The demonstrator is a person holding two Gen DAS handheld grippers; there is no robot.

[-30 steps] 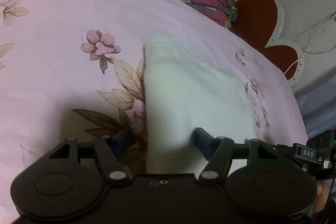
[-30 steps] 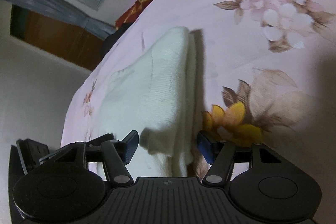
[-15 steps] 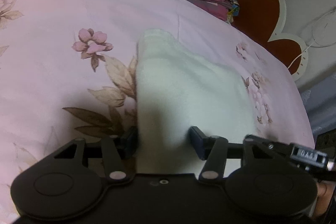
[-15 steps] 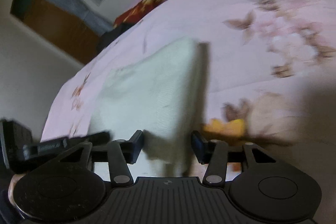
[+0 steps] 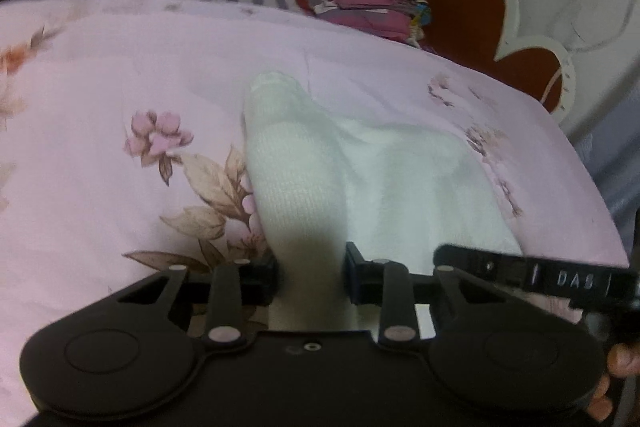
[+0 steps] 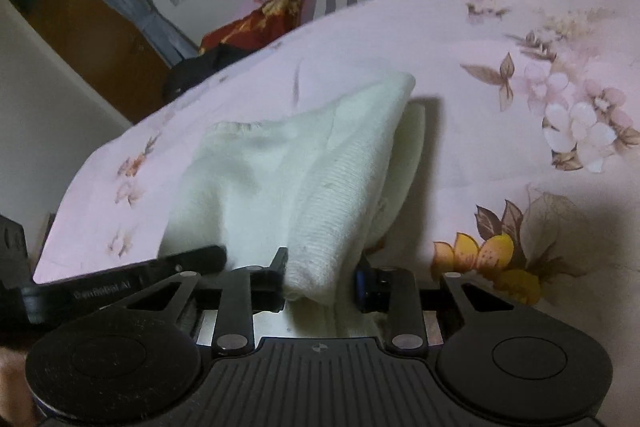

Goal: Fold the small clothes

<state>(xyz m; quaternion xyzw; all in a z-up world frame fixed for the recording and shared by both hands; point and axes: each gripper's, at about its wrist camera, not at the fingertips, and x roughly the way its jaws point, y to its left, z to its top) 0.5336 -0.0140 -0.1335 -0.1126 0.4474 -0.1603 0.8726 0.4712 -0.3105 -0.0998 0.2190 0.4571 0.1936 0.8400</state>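
cloth (image 5: pixel 296 179), white and knitted, lies bunched on the pink flowered bedsheet (image 5: pixel 100 99), its near edges lifted. left gripper (image 5: pixel 310 277) has its jaws closed on the cloth's near left corner, the fabric filling the gap between the pads. to its right, the right gripper (image 6: pixel 322 281) pinches the other near corner the same way, a ribbed fold rising from its jaws. far off, a pile of folded clothes (image 5: pixel 360 3) sits at the bed's far right edge.

Garment (image 5: pixel 296 187) near end hidden (behind gripper bodies).
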